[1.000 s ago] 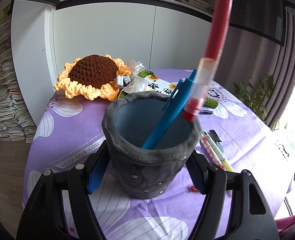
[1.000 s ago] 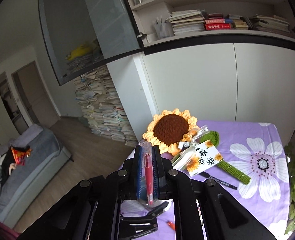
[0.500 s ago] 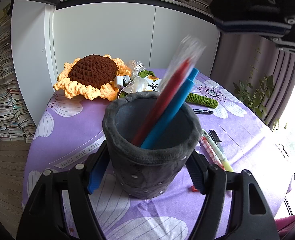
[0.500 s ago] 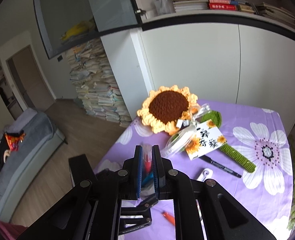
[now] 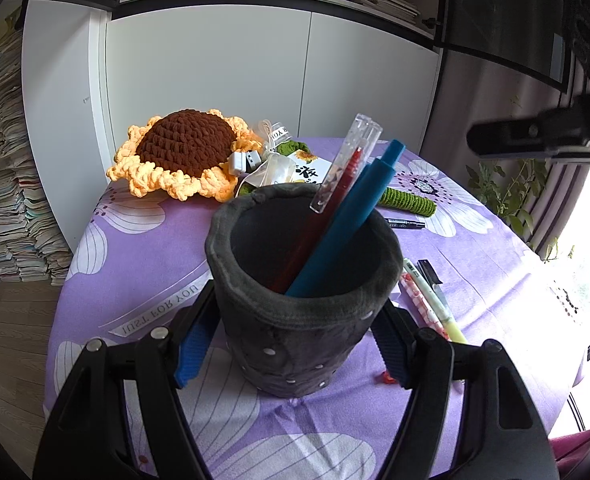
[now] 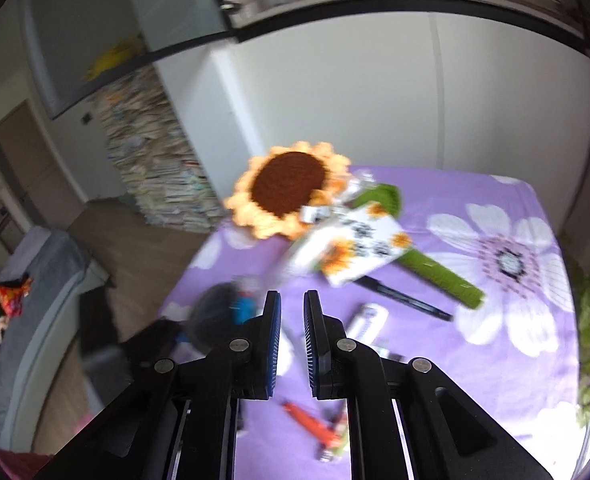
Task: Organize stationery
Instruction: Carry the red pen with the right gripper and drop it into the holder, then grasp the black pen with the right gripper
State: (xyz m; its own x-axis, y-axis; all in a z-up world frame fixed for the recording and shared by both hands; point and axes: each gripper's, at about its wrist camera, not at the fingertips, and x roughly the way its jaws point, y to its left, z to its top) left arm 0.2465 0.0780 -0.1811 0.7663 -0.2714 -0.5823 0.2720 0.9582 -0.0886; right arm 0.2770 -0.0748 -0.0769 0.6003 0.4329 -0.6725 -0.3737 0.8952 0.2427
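Note:
My left gripper [image 5: 295, 340] is shut on a grey felt pen holder [image 5: 303, 312] that stands on the purple flowered tablecloth [image 5: 475, 248]. A red pen with a clear cap [image 5: 335, 196] and a blue pen [image 5: 351, 224] lean inside the holder. My right gripper [image 6: 293, 312] is open and empty, high above the table; it shows at the right edge of the left wrist view [image 5: 535, 136]. The holder [image 6: 215, 316] shows blurred below it on the left. Loose pens [image 5: 431, 300] lie right of the holder.
A crocheted sunflower [image 5: 183, 156] with a green stem [image 5: 407, 200] and a white card [image 6: 359, 248] lie at the back. A black marker [image 6: 407, 300], a white object [image 6: 369, 320] and an orange-red pen [image 6: 311, 424] lie on the cloth. White cabinets stand behind.
The right gripper let go of the red pen, which dropped into the holder beside the blue pen. The gripper opened, rose and moved away to the right. The left gripper has not moved.

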